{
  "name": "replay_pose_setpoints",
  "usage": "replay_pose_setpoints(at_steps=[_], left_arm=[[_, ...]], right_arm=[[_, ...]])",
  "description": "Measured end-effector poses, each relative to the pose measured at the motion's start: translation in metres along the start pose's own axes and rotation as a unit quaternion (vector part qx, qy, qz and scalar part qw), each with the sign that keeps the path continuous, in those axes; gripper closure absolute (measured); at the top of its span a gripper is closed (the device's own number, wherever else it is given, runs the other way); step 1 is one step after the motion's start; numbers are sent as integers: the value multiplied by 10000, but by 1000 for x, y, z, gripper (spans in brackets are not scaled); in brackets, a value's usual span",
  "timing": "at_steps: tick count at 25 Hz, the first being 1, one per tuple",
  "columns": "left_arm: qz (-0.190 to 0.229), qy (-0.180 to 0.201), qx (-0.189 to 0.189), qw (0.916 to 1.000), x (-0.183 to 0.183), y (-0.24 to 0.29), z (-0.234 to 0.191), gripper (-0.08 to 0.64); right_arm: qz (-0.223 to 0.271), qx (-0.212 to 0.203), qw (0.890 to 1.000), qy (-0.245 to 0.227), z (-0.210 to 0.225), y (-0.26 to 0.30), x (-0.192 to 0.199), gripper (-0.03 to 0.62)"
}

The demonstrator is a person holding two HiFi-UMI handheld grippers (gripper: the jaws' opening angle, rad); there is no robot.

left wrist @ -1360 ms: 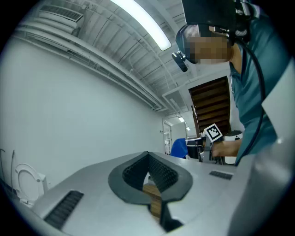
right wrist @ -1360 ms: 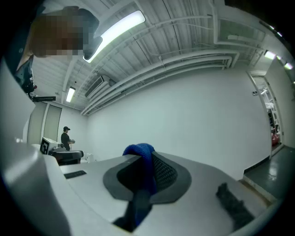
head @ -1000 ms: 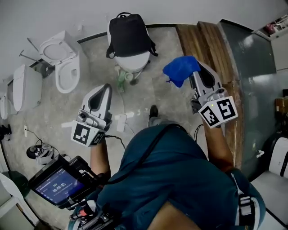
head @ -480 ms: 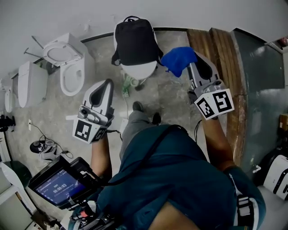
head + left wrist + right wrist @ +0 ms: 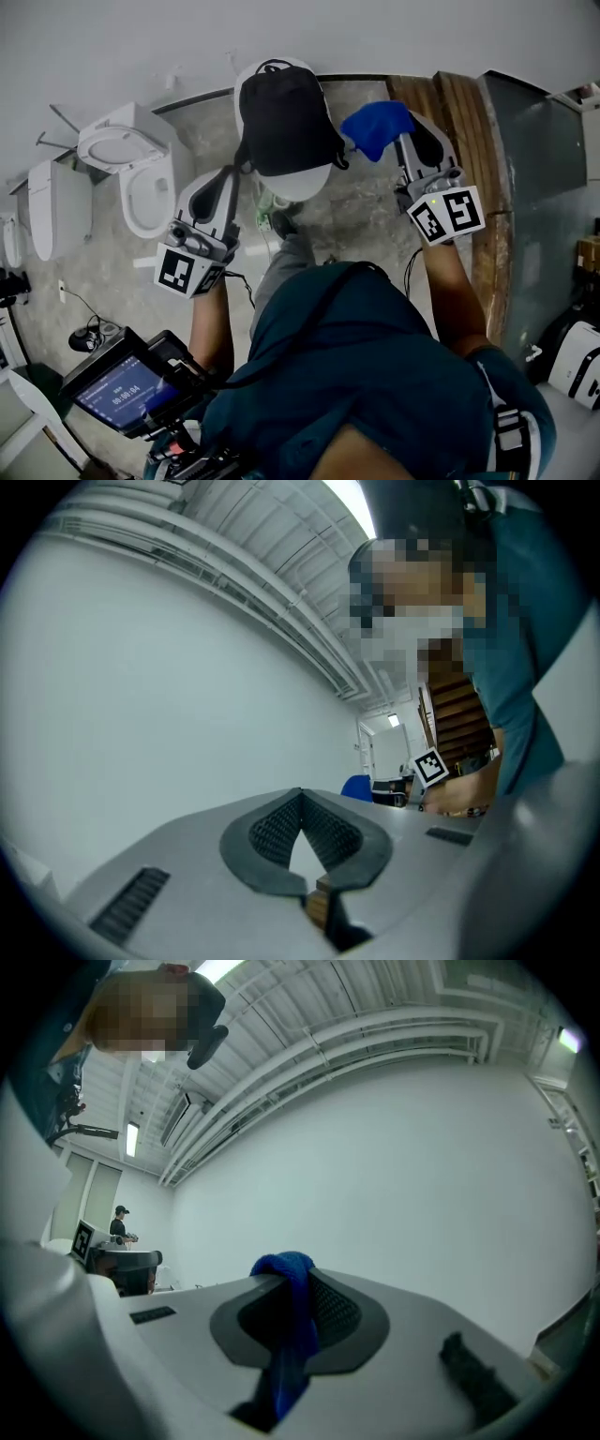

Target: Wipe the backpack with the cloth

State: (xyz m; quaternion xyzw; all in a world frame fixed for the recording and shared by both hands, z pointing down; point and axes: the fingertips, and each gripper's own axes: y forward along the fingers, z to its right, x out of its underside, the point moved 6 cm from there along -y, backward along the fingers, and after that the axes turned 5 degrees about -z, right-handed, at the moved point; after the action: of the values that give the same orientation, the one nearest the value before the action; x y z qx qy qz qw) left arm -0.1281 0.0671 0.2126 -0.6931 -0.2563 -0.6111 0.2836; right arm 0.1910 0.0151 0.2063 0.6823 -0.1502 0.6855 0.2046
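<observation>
Filling the bottom of the head view was the person's teal shirt (image 5: 375, 375), with a lit screen (image 5: 120, 391) low at the left. One grey trouser leg (image 5: 281, 272) reached forward, its shoe on the stone floor (image 5: 356, 211).

Further out, both arms were held forward. The left gripper (image 5: 228, 174) pointed up and slightly right. Its own view showed the jaws pressed together at the tips (image 5: 300, 797), with nothing between them. The right gripper (image 5: 408, 145) was at about the same height on the other side. Its jaws pinched a blue cloth (image 5: 377, 127), which bunched over the tips. In the right gripper view the cloth (image 5: 291, 1326) ran down between the black pads.

Beyond the grippers and between them, the black backpack (image 5: 284, 117) sat upright on a white toilet (image 5: 298, 185). Its top handle was towards the wall (image 5: 300, 37). The cloth hung just beside the backpack's right edge, and contact could not be judged.

A second toilet (image 5: 141, 178) with its lid raised stood to the left. Wooden planks (image 5: 464, 131) ran along the floor to the right. Far off in the right gripper view, another person (image 5: 120, 1223) stood by the wall.
</observation>
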Motion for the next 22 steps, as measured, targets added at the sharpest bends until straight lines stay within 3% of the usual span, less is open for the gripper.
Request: replay_pose_setpoints(at_steps=[6,13,17,20,22], left_arm=[[-122,-160,331,9993,21,31,-89,557],[-494,-327,418,9974,68,62,-142,557],[-746,-326,388,9959,82,66,-143,557],[-913,-373,311,9946,93,68,-151,557],[-1011,-500,256,9933,113,77,-168,557]], right_arm=[[-29,358,9993,-123,20,89,20,563],[-788,716,9943,-6,59,161,88,563],[-1554,787,9846,-118,78,171,156,563],[-2383,733,9681,-250,91,172,233,563],[-2868,785,9548,-60,101,182,293,563]])
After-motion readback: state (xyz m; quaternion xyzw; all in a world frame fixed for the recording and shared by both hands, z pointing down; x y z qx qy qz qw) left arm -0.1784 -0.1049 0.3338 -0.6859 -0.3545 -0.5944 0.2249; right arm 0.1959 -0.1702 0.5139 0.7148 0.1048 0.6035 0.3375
